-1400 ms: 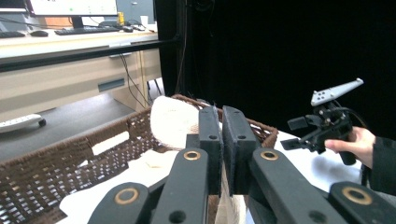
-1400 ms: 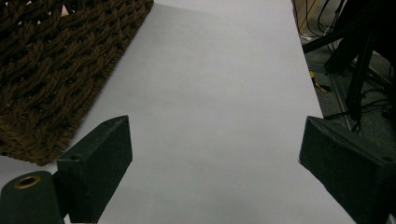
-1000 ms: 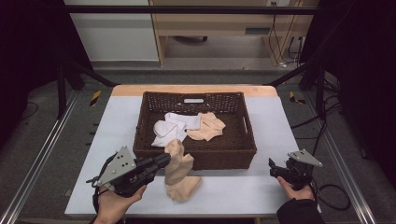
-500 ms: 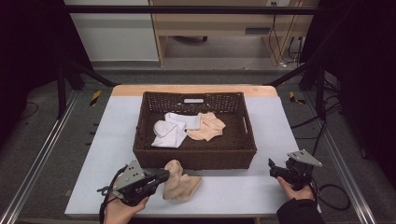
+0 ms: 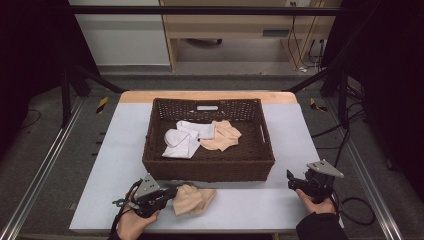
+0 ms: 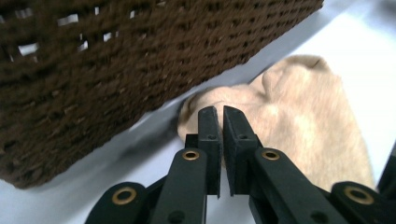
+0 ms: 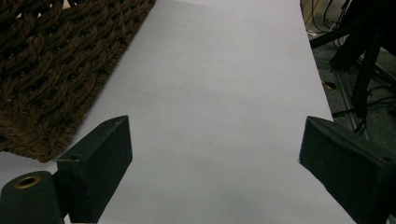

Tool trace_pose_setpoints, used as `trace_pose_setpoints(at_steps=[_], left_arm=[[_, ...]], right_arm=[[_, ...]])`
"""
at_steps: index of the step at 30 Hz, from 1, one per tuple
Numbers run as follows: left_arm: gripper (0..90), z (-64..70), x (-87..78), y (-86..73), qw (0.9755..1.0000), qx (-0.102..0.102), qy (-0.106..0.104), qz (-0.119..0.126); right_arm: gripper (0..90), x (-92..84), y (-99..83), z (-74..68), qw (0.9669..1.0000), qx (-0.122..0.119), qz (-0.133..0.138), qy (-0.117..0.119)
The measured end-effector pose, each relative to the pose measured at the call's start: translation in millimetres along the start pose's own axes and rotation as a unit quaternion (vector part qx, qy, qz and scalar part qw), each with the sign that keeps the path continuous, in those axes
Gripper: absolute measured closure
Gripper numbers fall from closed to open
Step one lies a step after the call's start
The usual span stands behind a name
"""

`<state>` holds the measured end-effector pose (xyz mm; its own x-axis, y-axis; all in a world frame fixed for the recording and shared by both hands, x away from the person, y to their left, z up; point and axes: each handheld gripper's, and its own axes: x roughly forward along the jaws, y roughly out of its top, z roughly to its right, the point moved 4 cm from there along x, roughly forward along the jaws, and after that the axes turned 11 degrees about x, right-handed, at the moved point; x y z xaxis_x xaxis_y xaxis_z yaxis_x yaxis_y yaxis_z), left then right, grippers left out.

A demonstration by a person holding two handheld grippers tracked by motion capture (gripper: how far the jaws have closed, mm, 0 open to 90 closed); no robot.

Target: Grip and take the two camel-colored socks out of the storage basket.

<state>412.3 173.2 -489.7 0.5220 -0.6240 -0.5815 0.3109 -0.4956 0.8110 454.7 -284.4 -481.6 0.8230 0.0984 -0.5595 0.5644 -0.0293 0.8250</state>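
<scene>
High view shows the left gripper, jaws pinched on the beige sock, has sunk from a raised hold to the table just before the basket, suggesting release comes next, while the right gripper waits wide open.

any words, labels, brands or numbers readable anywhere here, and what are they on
No text can be read in any view.
White tag on the far wall of the wicker basket: too small and blurred to read, if it bears any print.
Beige sock, left gripper, right gripper: no print visible.
</scene>
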Motion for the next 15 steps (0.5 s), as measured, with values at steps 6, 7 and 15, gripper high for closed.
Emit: trace_pose_setpoints(at_steps=[6, 7, 15], left_arm=[[68.2, -5.1, 0.9, -5.8, 0.9998, -0.010, 0.016, 0.001], [63.6, -6.3, 0.5, -6.5, 0.9998, -0.012, 0.019, 0.001], [42.5, -24.4, -8.7, -15.8, 0.9979, -0.036, 0.053, 0.010]], right_arm=[[9.7, 1.4, -0.9, -1.1, 1.0000, -0.001, -0.006, 0.002], [9.6, 1.8, -1.7, -1.1, 1.0000, -0.001, -0.009, 0.001], [8.5, 2.9, -2.5, -0.7, 0.9999, 0.000, -0.013, 0.004]])
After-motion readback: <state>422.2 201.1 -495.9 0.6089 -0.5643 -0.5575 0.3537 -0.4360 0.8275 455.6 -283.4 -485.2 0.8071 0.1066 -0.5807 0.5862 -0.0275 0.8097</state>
